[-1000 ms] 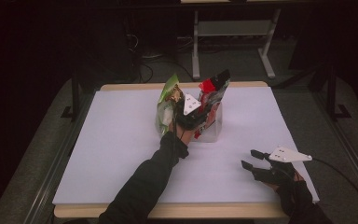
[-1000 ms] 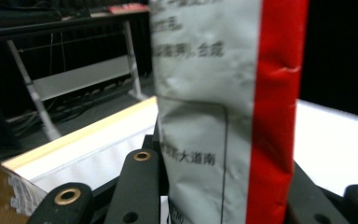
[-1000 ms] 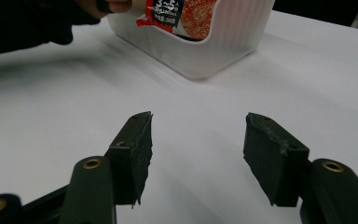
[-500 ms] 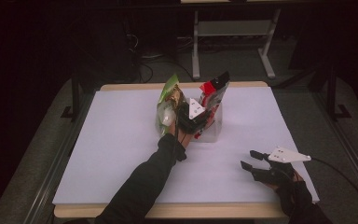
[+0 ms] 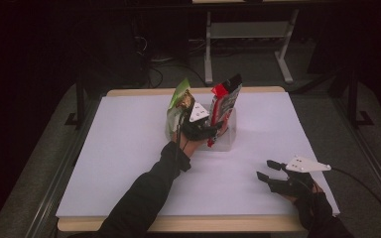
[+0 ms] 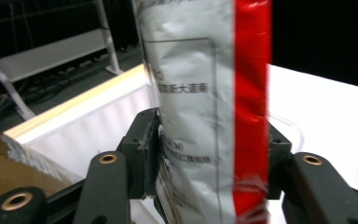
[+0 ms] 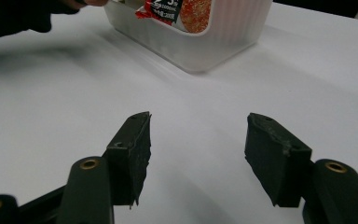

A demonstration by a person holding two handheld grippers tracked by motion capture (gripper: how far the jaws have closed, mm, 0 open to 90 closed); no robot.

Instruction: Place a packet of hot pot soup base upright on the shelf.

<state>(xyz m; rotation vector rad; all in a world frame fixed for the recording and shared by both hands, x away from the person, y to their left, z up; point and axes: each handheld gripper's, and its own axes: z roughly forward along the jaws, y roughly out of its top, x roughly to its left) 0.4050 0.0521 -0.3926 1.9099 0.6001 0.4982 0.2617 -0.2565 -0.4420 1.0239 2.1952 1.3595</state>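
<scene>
Beside the clear plastic tub, on its left, a green-and-brown snack pouch is standing upright, leaning against the tub's wall; whether it is sitting inside or just outside I cannot tell. The left tongs are reaching into the tub from the near side, and their jaws have just been opening: in the left gripper view the red-and-silver snack pouch is standing between them with the pads close on either side but, as I judge it, no longer squeezing. That pouch is standing nearly upright in the tub, its top leaning toward the far right. It is looking light and crinkly, a thin foil film that would slip and buckle if pinched in the middle; the sealed side edge or the flat top seam seems the firmer place to take hold, and its contents may be crushable. The tub itself is holding this pouch and looks thin-walled and easy to nudge. Well to the right of the tub and nearer the person, the right tongs are resting over the white worktop, jaws apart with nothing between them.
</scene>
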